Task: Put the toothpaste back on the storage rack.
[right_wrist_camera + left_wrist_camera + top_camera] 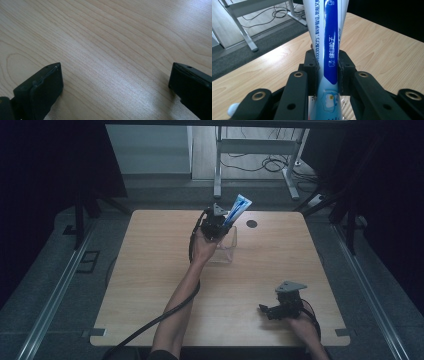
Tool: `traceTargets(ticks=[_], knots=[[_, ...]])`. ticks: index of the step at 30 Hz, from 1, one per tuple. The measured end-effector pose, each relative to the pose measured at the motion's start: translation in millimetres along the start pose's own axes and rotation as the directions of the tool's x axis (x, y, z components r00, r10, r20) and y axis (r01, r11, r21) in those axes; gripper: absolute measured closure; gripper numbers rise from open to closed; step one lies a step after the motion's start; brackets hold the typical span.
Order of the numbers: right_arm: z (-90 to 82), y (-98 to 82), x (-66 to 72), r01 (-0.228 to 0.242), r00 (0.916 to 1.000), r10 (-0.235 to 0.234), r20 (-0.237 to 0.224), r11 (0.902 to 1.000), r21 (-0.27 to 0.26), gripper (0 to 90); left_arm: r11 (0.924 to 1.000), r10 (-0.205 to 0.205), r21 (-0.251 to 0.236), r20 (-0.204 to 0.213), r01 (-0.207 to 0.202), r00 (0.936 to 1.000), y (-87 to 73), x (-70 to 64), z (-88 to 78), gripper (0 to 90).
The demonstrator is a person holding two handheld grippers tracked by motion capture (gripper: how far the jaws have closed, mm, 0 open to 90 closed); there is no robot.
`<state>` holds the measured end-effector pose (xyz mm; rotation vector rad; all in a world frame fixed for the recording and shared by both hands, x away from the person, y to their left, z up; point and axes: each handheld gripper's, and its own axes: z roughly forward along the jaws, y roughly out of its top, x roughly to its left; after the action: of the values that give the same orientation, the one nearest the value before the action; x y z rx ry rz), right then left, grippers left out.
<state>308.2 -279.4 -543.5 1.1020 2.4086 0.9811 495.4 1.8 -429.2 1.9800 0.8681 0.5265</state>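
A blue and white toothpaste tube [238, 208] [329, 45] is clamped between the jaws of my left gripper [220, 226] [328, 63]. The tube stands tilted, with its flat crimped end up and to the right. It hangs over a clear plastic cup [226, 246] near the far middle of the wooden table [150, 270]. The tube's lower end reaches down toward the cup's mouth; whether it touches the cup I cannot tell. My right gripper [267, 310] [116, 82] rests near the table's front right corner, its jaws wide apart over bare wood.
A round black hole [251, 224] marks the table top just right of the cup. Beyond the far edge stand a white desk frame [255, 150] and cables on the floor. Black drapes close off both sides.
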Motion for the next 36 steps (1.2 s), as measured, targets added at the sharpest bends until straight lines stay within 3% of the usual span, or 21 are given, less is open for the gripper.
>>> traceTargets(ticks=[25, 36], knots=[[0.0, 0.0, 0.0, 0.000, 1.0000, 0.000, 0.000, 1.0000, 0.000, 0.0, 0.9952, 0.075, 0.064, -0.029, -0.073, 0.9968, -11.4, -8.0, 13.4, 72.8], [0.0, 0.0, 0.0, 0.000, 1.0000, 0.000, 0.000, 1.0000, 0.000, 0.0, 0.9914, 0.087, 0.100, -0.020, -0.085, 0.9960, -14.2, -8.4, 14.7, 71.3]])
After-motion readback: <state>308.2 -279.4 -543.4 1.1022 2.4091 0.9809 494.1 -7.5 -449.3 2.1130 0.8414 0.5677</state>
